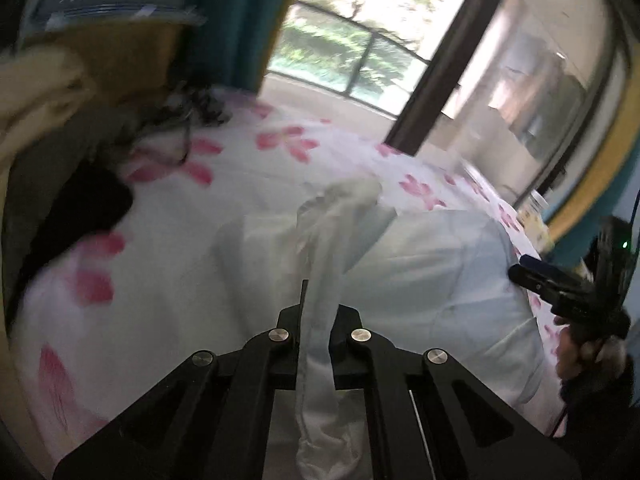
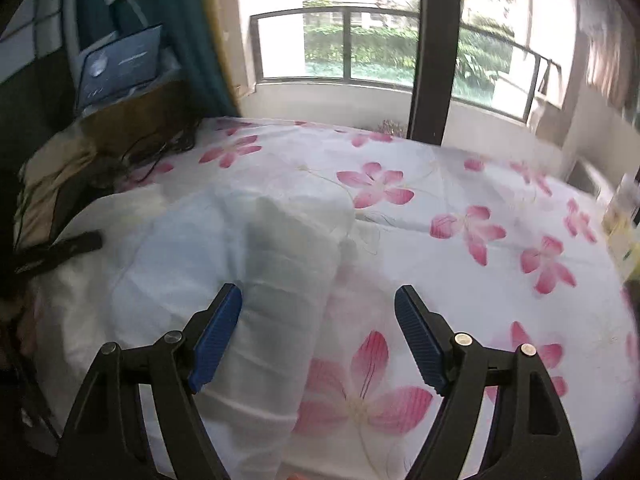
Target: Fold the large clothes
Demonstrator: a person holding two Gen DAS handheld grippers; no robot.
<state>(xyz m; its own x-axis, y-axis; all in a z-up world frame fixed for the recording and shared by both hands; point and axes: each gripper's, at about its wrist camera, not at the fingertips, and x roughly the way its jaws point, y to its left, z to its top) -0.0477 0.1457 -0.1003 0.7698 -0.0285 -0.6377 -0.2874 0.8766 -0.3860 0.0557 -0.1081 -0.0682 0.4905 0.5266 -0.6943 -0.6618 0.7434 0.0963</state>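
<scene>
— What's my left tool [image 1: 316,320] doing?

— I have its jaws clamped tight on a bunched strip of the pale blue-white cloth garment [image 1: 432,280]; the fabric runs up between the black fingers and back toward the camera.

— And where is the garment itself?

— I see it spread on the bed, over the white bedsheet printed with pink flowers [image 1: 248,168]. From the right wrist view the garment [image 2: 180,248] lies to the left of centre, with a folded band of it reaching down toward the camera.

— The right tool?

— My right tool [image 2: 318,340] stands wide apart, with nothing pinched between its blue ribbed pads [image 2: 216,340]. The left pad sits just at the edge of the folded band; I cannot tell whether it touches. The other pad is over bare sheet.

— Can I see the right tool from the left side?

— Yes, at the far right edge, held in a hand [image 1: 588,352] beside the bed, blurred.

— Anything else nearby?

— A tangle of dark cables [image 2: 160,152] lies at the far left corner of the bed.
</scene>
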